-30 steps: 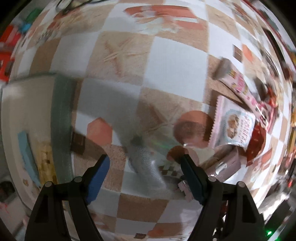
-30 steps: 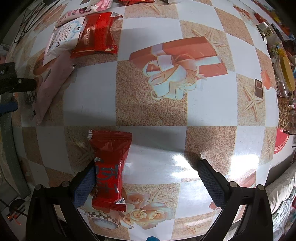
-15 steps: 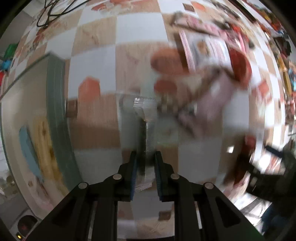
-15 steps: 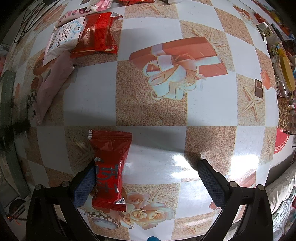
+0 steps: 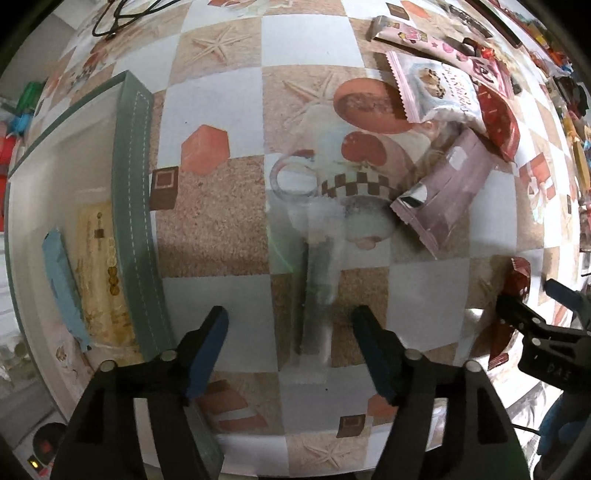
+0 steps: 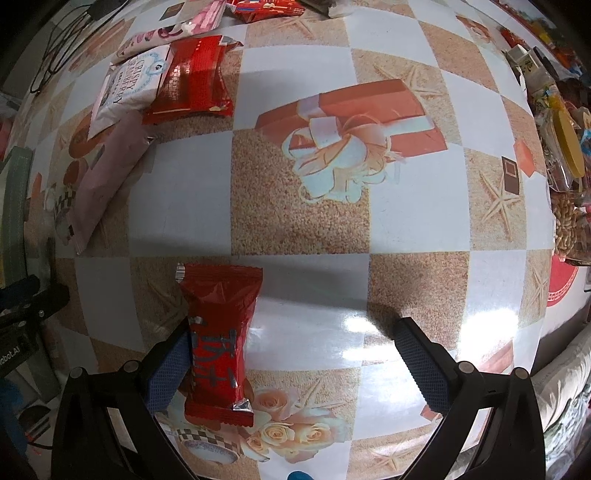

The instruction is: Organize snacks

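My left jaws (image 5: 290, 347) are opening, a blurred clear wrapped stick (image 5: 319, 288) between them, untouched. My right jaws (image 6: 295, 358) stand wide; a red foil snack packet (image 6: 218, 339) lies by the left pad on the checkered table (image 6: 299, 225). Upper left: more packets (image 6: 192, 81).

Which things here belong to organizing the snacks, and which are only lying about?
For the job:
- red snack pack
- pink pouch
- cookie bag
- larger red pack
- green-edged box

Lying about:
- black cables
- jar with yellow lid
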`<state>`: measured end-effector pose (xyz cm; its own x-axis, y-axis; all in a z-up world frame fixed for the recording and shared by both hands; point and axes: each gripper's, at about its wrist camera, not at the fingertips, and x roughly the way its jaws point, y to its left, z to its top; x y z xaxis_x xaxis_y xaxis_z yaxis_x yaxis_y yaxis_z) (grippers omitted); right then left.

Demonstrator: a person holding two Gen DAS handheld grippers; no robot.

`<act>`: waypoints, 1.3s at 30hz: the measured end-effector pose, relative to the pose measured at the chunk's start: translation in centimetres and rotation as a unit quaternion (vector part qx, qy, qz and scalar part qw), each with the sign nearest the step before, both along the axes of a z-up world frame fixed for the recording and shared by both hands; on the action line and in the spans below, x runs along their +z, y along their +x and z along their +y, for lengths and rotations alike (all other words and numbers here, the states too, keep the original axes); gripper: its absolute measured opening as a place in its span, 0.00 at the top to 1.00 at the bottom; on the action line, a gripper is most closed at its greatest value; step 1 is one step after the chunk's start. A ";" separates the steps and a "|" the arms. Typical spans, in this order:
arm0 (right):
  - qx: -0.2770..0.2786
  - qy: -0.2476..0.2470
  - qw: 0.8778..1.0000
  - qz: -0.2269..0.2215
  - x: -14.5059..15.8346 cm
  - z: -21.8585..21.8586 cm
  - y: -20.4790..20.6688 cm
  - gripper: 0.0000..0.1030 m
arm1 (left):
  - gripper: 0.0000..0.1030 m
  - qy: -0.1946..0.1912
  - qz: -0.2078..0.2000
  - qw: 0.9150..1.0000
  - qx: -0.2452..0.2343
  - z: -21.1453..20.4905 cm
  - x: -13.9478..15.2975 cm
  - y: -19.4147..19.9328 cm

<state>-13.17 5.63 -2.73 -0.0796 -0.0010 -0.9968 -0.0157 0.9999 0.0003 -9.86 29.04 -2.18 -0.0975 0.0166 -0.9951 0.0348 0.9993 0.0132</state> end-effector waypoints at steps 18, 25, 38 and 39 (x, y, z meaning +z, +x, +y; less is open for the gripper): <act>-0.004 -0.001 1.000 0.024 -0.4 0.1 1.1 0.00 | 0.00 0.001 0.010 1.000 0.007 -3.6 -5.4 0.8; -0.006 -0.001 1.000 0.028 -0.3 0.1 0.8 0.00 | 0.00 0.000 0.002 1.000 0.008 -3.2 -5.0 0.4; -0.014 -0.001 0.999 0.040 -1.0 -0.1 1.8 0.00 | 0.00 0.000 0.000 1.000 0.008 -3.1 -4.6 0.1; -0.014 -0.001 0.999 0.039 -1.1 -0.1 1.8 0.00 | 0.00 0.000 0.000 1.000 0.008 -3.1 -4.6 0.0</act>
